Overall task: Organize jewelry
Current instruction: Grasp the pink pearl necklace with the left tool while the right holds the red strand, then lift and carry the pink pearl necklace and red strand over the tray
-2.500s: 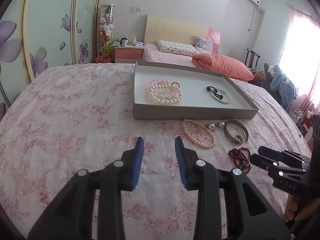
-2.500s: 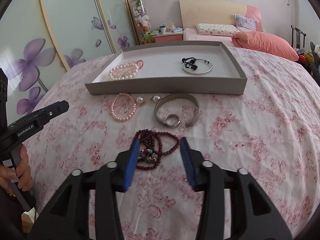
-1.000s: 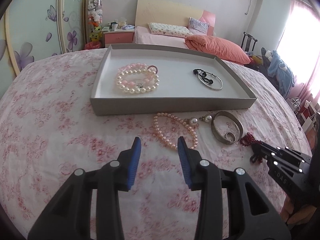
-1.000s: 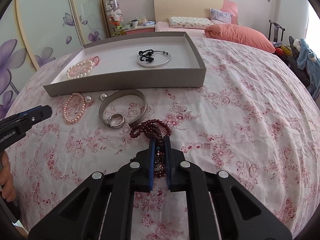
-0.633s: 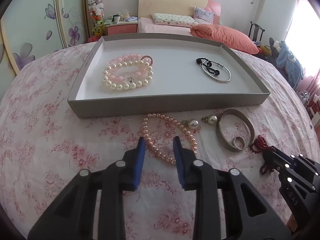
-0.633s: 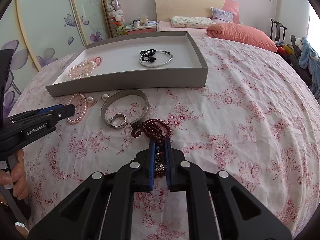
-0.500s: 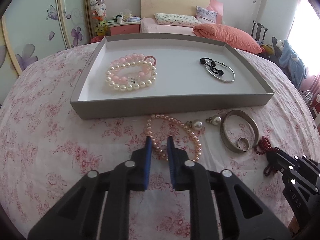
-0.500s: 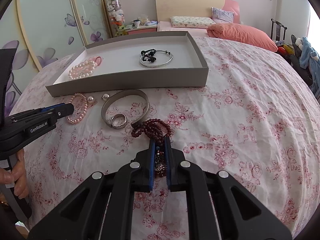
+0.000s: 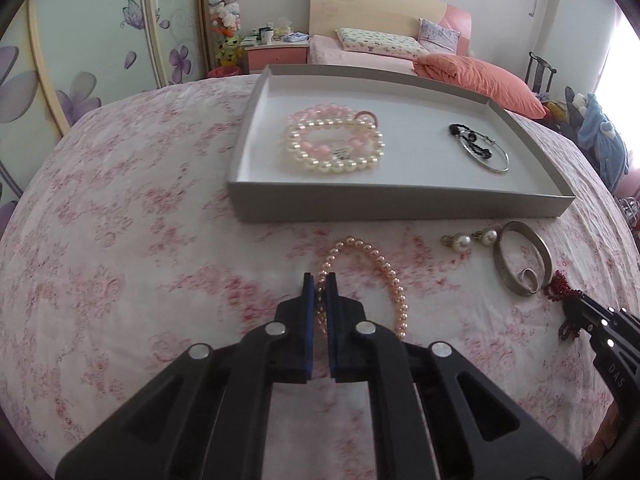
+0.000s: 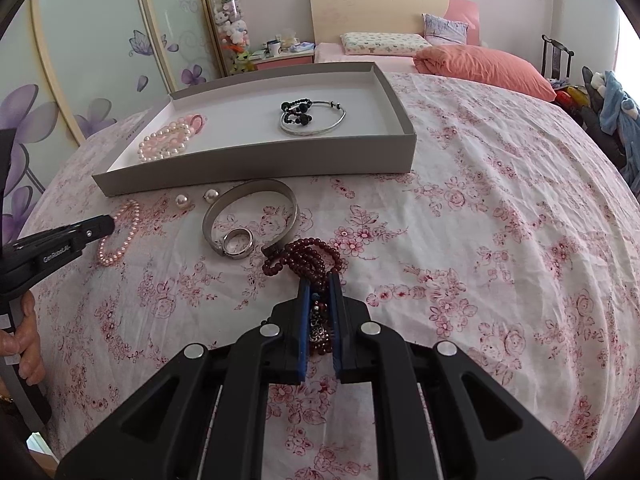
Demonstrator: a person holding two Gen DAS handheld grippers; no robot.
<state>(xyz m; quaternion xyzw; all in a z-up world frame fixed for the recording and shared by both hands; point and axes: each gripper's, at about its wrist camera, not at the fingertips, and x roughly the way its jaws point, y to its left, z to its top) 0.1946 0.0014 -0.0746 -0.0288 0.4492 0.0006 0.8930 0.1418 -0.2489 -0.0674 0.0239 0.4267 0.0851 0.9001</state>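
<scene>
Jewelry lies scattered over a bed with a pink floral bedspread (image 10: pixel 480 220), and the landmark for all of it is the shallow grey tray (image 9: pixel 400 204) standing on that cover. Inside the tray, toward its left end, sits a pile of white and pink pearl bracelets (image 9: pixel 334 146); toward its right end rests a thin silver bangle with black beads (image 9: pixel 480 148).

Just in front of the tray's near wall, on the bedspread, lies a pink pearl bracelet (image 9: pixel 376 264). The left gripper (image 9: pixel 319 280) is clamped on the left side of that loop, its blue pads pressed together with the beads pinched between them. To the right of the loop, also near the tray's front wall, are two pearl earrings (image 9: pixel 472 240), then a wide silver cuff bangle (image 10: pixel 256 208) with a silver ring (image 10: pixel 238 243) lying inside it.

Farther from the tray, touching the cuff's near edge, is a bunch of dark red bead strands (image 10: pixel 308 256). The right gripper (image 10: pixel 319 280) is closed on these strands, beads and a small metal charm showing between its pads.

A person's hand (image 10: pixel 24 344) grips the left tool's handle.
</scene>
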